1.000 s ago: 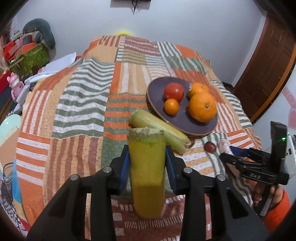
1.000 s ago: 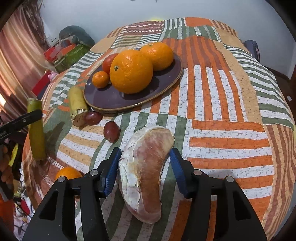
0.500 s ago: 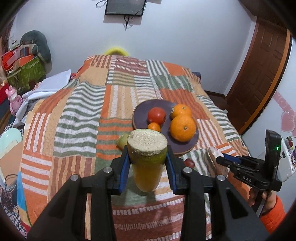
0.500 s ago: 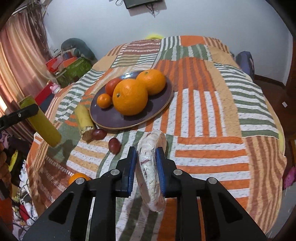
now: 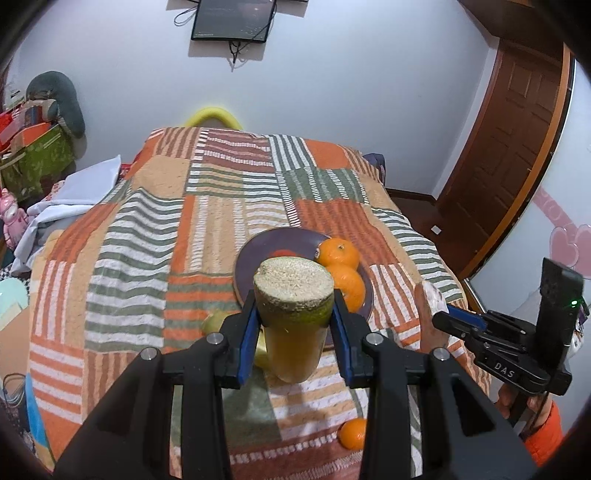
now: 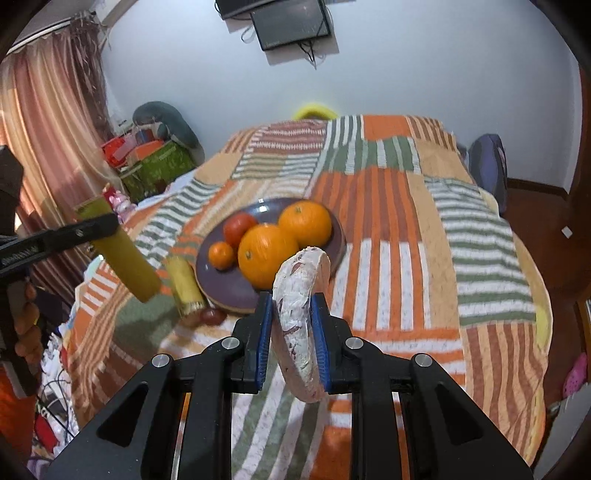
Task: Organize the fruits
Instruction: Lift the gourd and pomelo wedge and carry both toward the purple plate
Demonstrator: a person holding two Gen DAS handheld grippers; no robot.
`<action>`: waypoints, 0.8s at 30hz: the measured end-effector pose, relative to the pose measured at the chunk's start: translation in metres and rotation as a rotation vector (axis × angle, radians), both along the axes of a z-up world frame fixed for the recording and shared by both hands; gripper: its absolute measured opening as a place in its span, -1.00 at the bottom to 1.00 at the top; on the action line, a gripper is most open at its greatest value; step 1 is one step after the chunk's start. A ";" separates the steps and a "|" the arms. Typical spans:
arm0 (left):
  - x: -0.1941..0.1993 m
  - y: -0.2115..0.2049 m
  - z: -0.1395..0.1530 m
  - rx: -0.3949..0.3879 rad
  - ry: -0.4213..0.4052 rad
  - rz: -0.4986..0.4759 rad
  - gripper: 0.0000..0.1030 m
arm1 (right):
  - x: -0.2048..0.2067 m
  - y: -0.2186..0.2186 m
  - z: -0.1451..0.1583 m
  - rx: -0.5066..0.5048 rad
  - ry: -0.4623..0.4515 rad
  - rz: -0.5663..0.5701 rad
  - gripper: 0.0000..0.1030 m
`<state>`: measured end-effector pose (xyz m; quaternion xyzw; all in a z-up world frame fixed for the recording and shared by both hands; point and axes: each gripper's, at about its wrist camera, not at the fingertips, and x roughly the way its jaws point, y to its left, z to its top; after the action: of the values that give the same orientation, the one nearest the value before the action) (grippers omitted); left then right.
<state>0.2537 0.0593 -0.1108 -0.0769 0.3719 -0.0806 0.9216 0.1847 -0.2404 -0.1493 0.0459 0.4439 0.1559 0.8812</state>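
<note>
My left gripper [image 5: 294, 325] is shut on a yellow-green sugarcane piece [image 5: 293, 317] and holds it in the air above the bed, in front of the purple plate [image 5: 258, 247]. My right gripper [image 6: 293, 332] is shut on a pink-white pomelo wedge [image 6: 301, 317] and holds it up in front of the plate [image 6: 334, 236], which holds two oranges [image 6: 267, 254], a tomato [image 6: 239, 228] and a small tangerine [image 6: 221, 254]. A second sugarcane piece [image 6: 183, 286] and two dark red fruits [image 6: 210, 315] lie beside the plate.
A loose tangerine [image 5: 352, 432] lies near the front edge of the striped quilt [image 5: 147, 240]. Boxes and clutter [image 6: 155, 162] stand to the left of the bed. A wooden door [image 5: 517, 155] is at the right. A monitor [image 5: 232, 18] hangs on the wall.
Both grippers have risen and pulled back from the bed with their fruit. The plate looks smaller and farther now. The right gripper closed on the pomelo wedge and lifted it off the quilt.
</note>
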 end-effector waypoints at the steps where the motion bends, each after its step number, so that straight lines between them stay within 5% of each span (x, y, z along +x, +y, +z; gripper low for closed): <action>1: 0.004 -0.003 -0.002 0.001 0.003 -0.006 -0.30 | 0.003 0.001 0.002 0.001 -0.010 0.001 -0.63; 24: 0.098 -0.026 -0.054 -0.005 0.111 -0.043 -0.30 | 0.065 0.025 -0.001 0.023 -0.070 0.061 -0.63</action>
<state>0.3522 0.0333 -0.1644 -0.0755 0.4238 -0.0970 0.8974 0.2493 -0.2157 -0.1505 0.0371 0.4123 0.1893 0.8904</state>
